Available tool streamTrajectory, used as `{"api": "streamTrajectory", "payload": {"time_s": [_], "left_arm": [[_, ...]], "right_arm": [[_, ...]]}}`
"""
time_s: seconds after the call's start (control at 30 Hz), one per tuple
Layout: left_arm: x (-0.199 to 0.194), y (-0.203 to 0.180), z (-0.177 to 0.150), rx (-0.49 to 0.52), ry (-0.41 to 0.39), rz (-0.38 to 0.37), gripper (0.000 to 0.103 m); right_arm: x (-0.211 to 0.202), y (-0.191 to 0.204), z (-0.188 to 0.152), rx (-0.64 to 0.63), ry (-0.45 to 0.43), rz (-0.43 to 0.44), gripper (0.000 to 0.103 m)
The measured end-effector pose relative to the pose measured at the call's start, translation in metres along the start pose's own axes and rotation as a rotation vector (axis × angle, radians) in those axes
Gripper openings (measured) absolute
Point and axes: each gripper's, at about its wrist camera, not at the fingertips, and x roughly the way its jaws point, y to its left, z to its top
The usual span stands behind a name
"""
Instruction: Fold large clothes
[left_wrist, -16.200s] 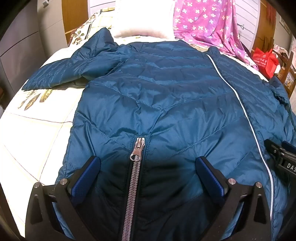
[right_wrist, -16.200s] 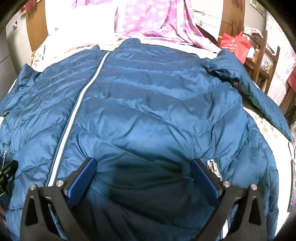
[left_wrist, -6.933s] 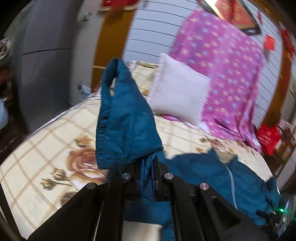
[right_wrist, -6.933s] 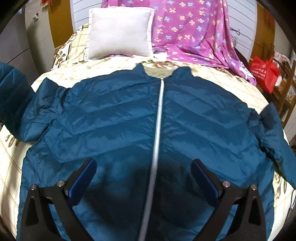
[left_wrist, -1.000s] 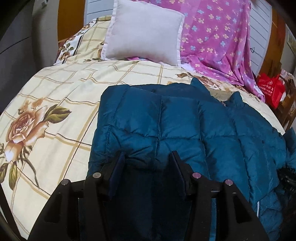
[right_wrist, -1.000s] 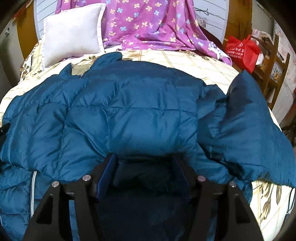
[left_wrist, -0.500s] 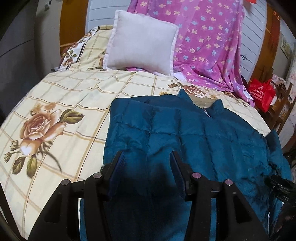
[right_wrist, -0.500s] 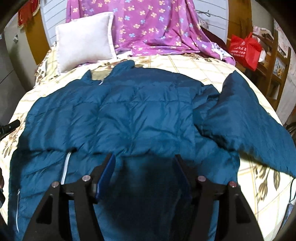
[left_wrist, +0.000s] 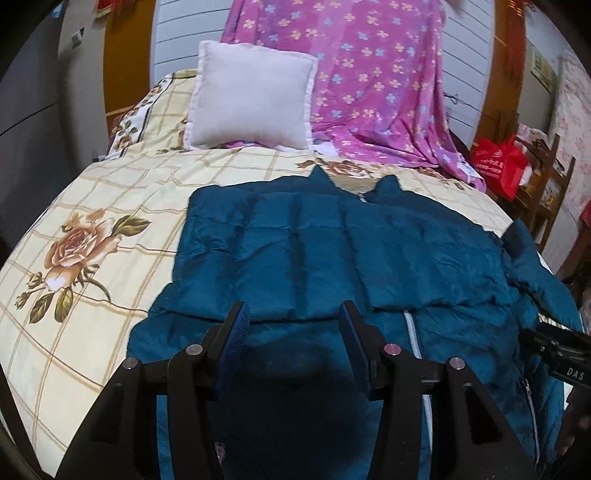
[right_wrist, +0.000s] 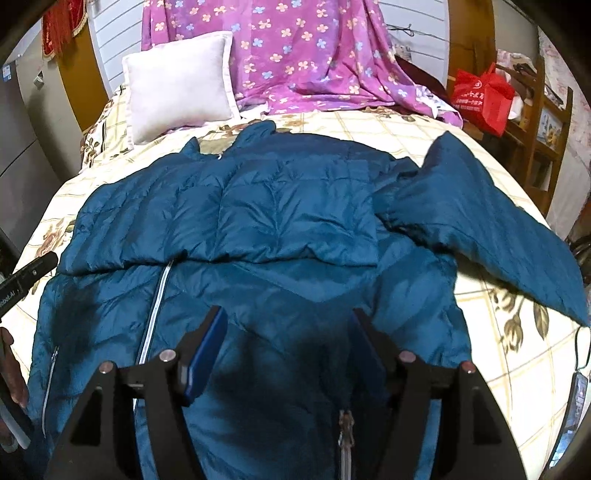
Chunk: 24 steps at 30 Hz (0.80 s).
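A blue padded jacket (right_wrist: 258, 229) lies flat on the flowered bedspread (left_wrist: 92, 206), one sleeve (left_wrist: 295, 254) laid across its chest, the other sleeve (right_wrist: 491, 229) spread aside, likely next to be folded. The left gripper (left_wrist: 293, 325) hovers open and empty; the right gripper (right_wrist: 288, 328), jaws opening, holds nothing.

hem: jacket (left_wrist: 332, 258) bottom edge is running off the lower frame edge in both views | zipper (right_wrist: 155, 295): upper run is lying hidden under the folded-over sleeve (right_wrist: 229, 214) | right gripper (left_wrist: 561, 354): is showing only partly at the frame edge beside the jacket | bag (right_wrist: 480, 96) print: too small to read
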Motion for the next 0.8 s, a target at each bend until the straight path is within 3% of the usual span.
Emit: {"api": "streamTrajectory", "payload": {"time_s": [0.5, 0.8], "left_arm": [[-0.003, -0.046, -0.005, 0.048, -0.011, -0.092, 0.04], [0.015, -0.051, -0.009, 0.01, 0.027, -0.116, 0.04]], "right_arm": [[-0.015, -0.034, -0.004, 0.043, -0.016, -0.063, 0.073], [-0.01, -0.054, -0.006, 0.073, -0.01, -0.071, 0.074]]}}
